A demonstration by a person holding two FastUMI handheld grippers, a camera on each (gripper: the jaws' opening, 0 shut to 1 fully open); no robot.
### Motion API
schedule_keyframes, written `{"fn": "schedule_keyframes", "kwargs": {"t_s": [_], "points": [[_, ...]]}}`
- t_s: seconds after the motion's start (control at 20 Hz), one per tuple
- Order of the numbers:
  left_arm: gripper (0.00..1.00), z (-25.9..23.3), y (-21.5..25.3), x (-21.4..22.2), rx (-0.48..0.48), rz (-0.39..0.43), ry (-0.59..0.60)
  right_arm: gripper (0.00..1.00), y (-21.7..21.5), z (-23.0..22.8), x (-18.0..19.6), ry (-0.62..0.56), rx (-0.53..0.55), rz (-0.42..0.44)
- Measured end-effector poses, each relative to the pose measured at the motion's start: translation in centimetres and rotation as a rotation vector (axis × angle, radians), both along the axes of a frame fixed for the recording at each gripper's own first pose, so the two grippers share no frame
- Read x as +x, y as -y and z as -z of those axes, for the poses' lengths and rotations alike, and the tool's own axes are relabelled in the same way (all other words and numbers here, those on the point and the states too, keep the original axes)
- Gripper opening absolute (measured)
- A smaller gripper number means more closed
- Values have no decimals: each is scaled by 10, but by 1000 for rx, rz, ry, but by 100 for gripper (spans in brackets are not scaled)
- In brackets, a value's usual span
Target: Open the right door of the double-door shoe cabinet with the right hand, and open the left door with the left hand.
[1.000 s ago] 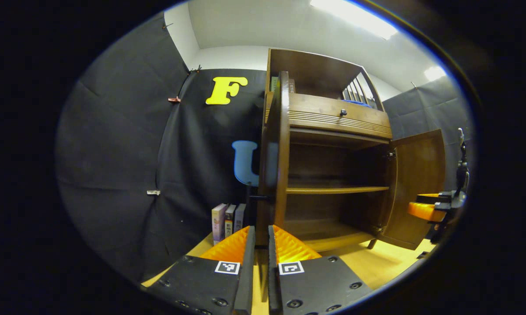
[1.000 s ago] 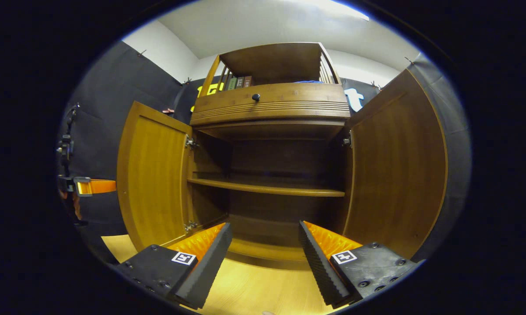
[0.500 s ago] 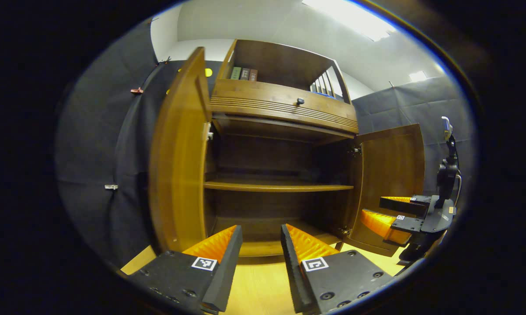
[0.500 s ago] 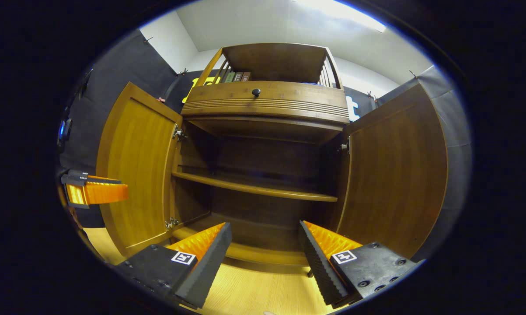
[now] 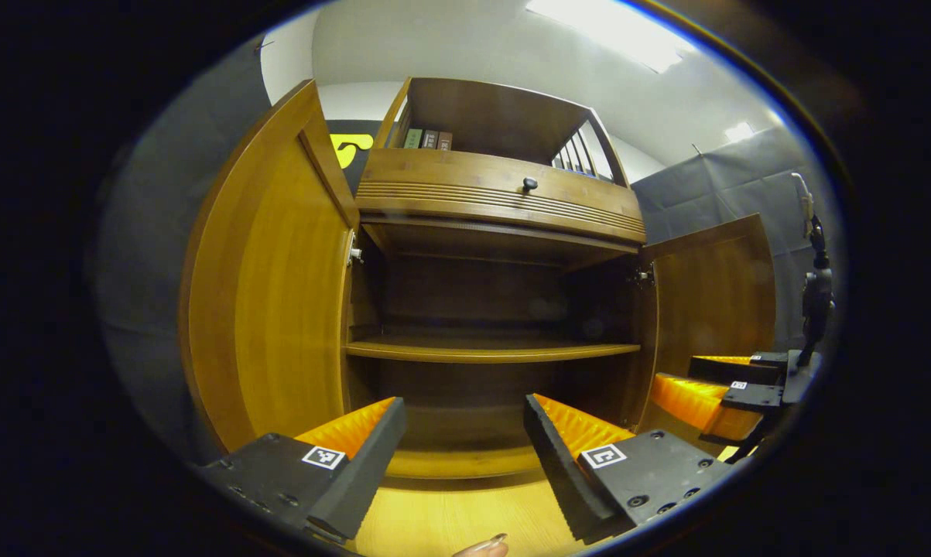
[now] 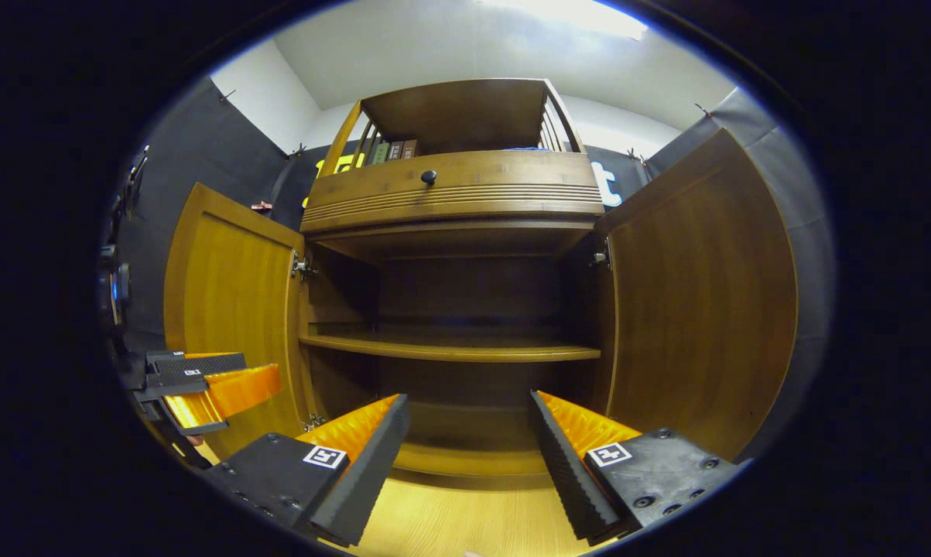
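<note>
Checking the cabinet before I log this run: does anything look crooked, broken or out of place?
Nothing stands out. The left door and right door both hang open and straight, the shelf sits level, and both grippers are open, clear of the wood.

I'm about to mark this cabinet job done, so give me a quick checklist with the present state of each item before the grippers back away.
1. Left door swung wide open: ok.
2. Right door swung wide open: ok.
3. Left gripper open and holding nothing: ok.
4. Right gripper open and holding nothing: ok.
5. Neither gripper touching a door: ok for each gripper's own fingers; the right gripper, seen far off in the left gripper view, lies close before the right door, contact cannot tell.
6. Middle shelf bare, nothing to knock: ok.
</note>
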State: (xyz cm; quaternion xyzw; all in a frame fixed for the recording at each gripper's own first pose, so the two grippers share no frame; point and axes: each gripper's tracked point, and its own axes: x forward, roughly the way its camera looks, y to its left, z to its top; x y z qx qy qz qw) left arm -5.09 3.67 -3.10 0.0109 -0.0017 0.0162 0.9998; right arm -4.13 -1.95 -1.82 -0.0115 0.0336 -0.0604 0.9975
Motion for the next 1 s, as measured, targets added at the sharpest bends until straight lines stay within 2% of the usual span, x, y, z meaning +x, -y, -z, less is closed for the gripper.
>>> {"fn": "schedule_keyframes", "kwargs": {"t_s": [0.15, 0.2, 0.45, 0.5, 0.7, 0.75, 0.85, 1.0], "points": [[95, 1, 8, 6, 15, 7, 3, 95, 9, 2, 2, -4, -15, 17], [95, 2, 12, 6, 18, 14, 2, 100, 10, 3, 3, -6, -16, 18], [95, 8, 18, 15, -3, 35, -8, 100, 13, 3, 4, -9, -29, 17], [95, 10, 18, 16, -8, 36, -11, 98, 14, 1, 5, -1, -32, 15], [93, 11, 15, 18, -11, 13, -13, 95, 10, -3, 9, 13, -33, -4], [93, 11, 16, 18, -7, 17, -11, 98, 10, -4, 11, 16, -36, -5], [93, 8, 15, 19, 1, 27, 0, 95, 9, -4, 13, 20, -38, -7], [95, 7, 14, 20, 8, 25, 2, 97, 9, -4, 15, 18, -46, -6]]}}
